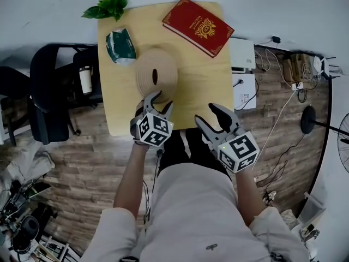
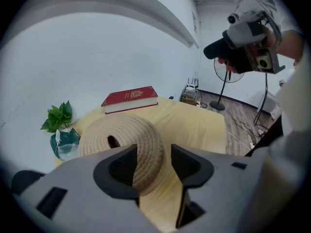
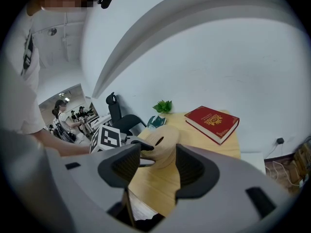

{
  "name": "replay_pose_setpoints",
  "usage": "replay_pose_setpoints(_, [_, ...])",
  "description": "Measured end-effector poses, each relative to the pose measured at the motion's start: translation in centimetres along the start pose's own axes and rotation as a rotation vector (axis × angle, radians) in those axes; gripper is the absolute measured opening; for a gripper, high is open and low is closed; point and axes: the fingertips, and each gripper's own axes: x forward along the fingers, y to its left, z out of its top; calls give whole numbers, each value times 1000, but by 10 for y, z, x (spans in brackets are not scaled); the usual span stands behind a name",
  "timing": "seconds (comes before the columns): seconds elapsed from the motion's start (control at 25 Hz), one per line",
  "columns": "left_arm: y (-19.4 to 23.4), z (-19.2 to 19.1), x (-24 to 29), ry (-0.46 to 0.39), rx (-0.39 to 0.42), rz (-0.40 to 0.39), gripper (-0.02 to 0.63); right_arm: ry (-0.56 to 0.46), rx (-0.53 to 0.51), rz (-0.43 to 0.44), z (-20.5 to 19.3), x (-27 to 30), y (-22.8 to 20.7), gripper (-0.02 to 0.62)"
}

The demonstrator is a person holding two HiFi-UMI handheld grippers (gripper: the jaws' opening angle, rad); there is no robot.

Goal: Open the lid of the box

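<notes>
A red book-shaped box (image 1: 198, 25) lies shut at the far right of the wooden table (image 1: 202, 91). A round woven lidded basket (image 1: 156, 74) with a dark hole in its top sits mid-table. My left gripper (image 1: 160, 101) is open just over the basket's near edge; in the left gripper view the basket (image 2: 121, 140) shows between and beyond the fingers of the left gripper (image 2: 154, 157). My right gripper (image 1: 208, 114) hangs open and empty over the table's near edge. In the right gripper view the basket (image 3: 165, 142) and red box (image 3: 212, 120) lie ahead of the right gripper (image 3: 158, 166).
A green packet (image 1: 121, 45) and a leafy sprig (image 1: 106, 7) sit at the table's far left. A black office chair (image 1: 52, 91) stands left of the table. White boxes (image 1: 241, 53), cables and a fan stand (image 1: 311, 119) are on the floor to the right.
</notes>
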Motion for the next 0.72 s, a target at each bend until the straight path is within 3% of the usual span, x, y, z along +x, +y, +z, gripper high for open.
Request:
replay_pose_setpoints(0.28, [3,-5,5,41,87,20,201,0,13,-12,-2,-1,-2,212])
replay_pose_setpoints(0.72, [3,-4,3,53,98,-13,163,-12,17,-22,4,-2,0,212])
